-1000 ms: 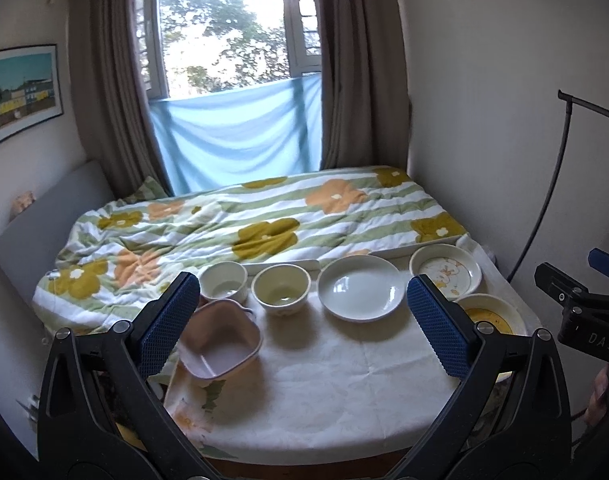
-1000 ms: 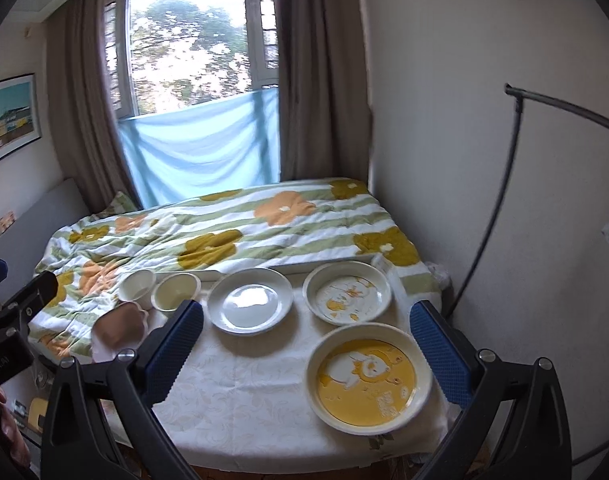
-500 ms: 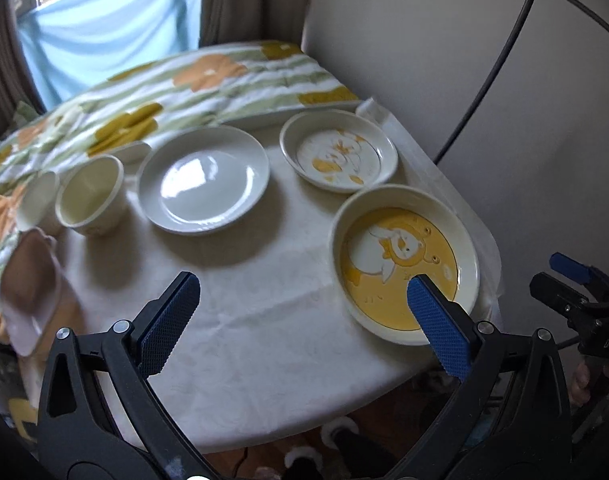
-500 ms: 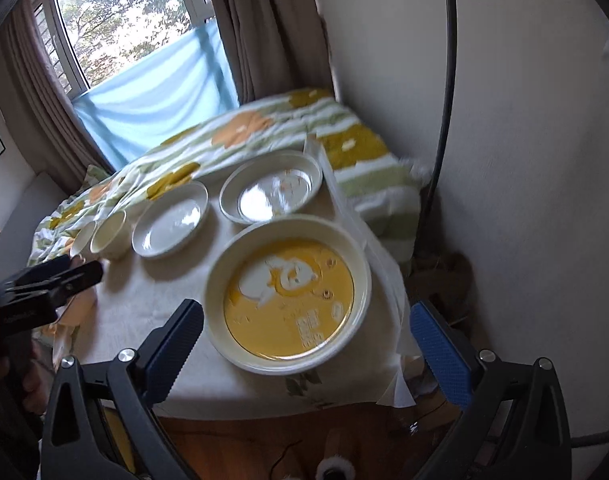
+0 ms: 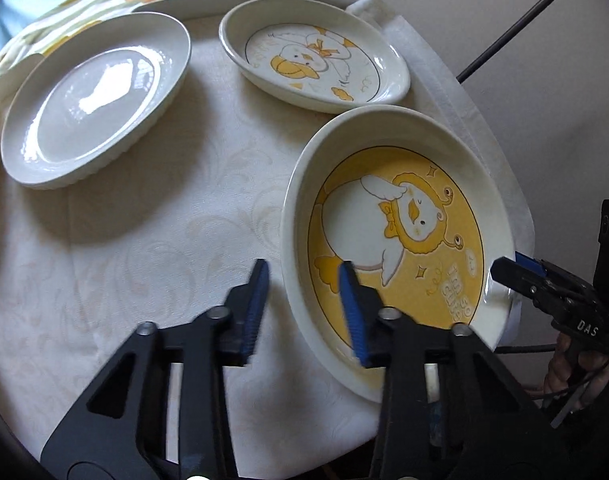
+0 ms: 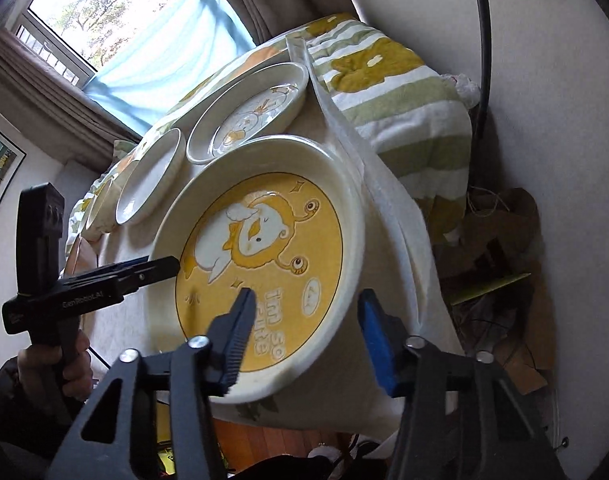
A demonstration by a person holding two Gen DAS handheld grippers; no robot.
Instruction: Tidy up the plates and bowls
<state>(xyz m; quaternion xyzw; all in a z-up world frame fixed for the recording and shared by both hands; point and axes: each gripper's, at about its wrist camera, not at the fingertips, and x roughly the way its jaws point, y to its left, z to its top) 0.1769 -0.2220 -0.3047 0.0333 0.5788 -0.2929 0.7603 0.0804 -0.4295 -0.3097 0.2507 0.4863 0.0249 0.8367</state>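
Note:
A large yellow duck plate [image 5: 400, 236] sits at the table's near right corner; it also shows in the right wrist view [image 6: 264, 256]. My left gripper [image 5: 304, 312] is partly open, its jaws straddling the plate's left rim with a gap to each side. My right gripper [image 6: 308, 332] is partly open and straddles the plate's opposite rim; it also shows in the left wrist view [image 5: 516, 270]. A small white duck plate [image 5: 316, 54] and a plain white plate [image 5: 96, 100] lie behind.
The table has a white cloth [image 5: 144, 248]. A flowered bed quilt [image 6: 396, 92] lies beyond it. A black stand tube [image 6: 480, 40] runs along the wall to the right. Bowls at the far left edge [image 6: 100, 204] are mostly hidden.
Both grippers have moved down and in to the yellow plate and have narrowed from wide open, one on each side of its rim. The plates have not moved.

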